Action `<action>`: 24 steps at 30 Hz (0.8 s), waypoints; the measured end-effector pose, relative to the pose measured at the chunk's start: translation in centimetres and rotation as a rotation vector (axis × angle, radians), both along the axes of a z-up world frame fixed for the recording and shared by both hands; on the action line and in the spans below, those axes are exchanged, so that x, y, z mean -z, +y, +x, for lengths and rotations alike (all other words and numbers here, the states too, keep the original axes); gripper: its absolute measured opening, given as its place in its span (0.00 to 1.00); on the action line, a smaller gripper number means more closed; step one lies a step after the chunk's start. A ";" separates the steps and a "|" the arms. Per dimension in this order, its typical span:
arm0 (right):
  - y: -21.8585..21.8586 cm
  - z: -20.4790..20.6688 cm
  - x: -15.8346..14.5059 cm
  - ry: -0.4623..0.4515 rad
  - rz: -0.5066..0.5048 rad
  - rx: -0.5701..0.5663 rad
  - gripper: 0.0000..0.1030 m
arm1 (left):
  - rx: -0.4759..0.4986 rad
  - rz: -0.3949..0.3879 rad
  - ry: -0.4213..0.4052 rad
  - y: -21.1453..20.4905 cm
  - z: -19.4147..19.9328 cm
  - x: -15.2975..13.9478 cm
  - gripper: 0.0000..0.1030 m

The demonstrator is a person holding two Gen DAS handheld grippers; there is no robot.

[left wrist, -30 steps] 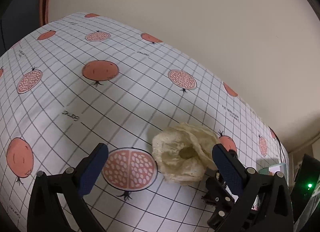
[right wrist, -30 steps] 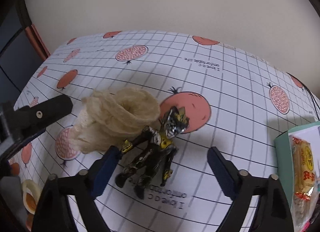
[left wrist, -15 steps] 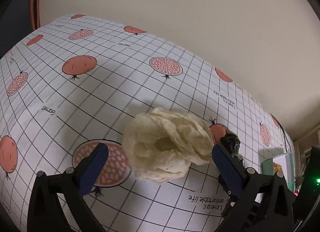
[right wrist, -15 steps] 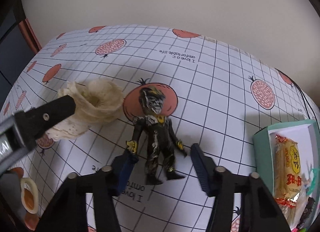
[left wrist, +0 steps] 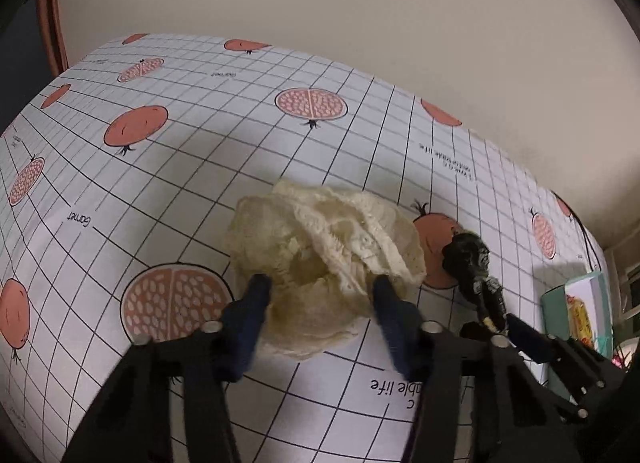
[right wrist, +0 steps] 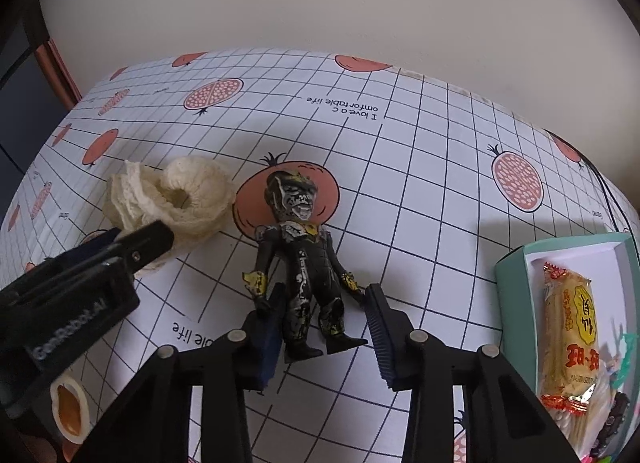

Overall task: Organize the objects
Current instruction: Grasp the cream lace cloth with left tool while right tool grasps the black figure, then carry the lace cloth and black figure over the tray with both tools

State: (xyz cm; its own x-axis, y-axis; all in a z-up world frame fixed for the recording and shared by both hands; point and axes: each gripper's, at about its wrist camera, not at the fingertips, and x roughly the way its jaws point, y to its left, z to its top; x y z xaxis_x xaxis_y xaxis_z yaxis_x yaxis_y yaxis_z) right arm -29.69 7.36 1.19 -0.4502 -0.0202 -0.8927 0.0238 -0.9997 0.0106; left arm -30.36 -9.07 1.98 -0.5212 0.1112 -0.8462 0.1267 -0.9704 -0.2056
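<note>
A: L gripper [left wrist: 318, 295]?
B: Low over the desk [left wrist: 192, 167], jaws at mid width, one on each side of the cream lace cloth [left wrist: 324, 259]. They sit at the cloth's near edge; can't tell if they press it yet. Motion blur on the fingers.

A: Where's the cloth?
B: Bunched in a heap on the grid-pattern tablecloth w/ pomegranate prints, roughly mid-desk, left of the toy.

A: R gripper [right wrist: 320, 327]?
B: Jaws narrow, straddling the legs of the black monster figure [right wrist: 302, 259]. Blue pads just beside the thighs, near its yellow hands. Contact unclear, so can't say it's gripped.

A: Figure's pose?
B: Flat on its back, head toward the far edge, resting on an orange fruit print, feet toward the camera. Just right of the cloth, close but apart.

A: Anything else?
B: Teal box [right wrist: 516, 263] at the desk's right edge, open, w/ a yellow snack packet [right wrist: 572, 335] inside. Other bits in there are too small to tell. The L gripper's black body shows at the left in the right wrist view.
</note>
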 end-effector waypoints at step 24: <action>1.7 1.7 -2.7 0.050 -0.028 -0.004 0.39 | 0.001 -0.003 0.066 -0.1 0.9 -2.9 0.17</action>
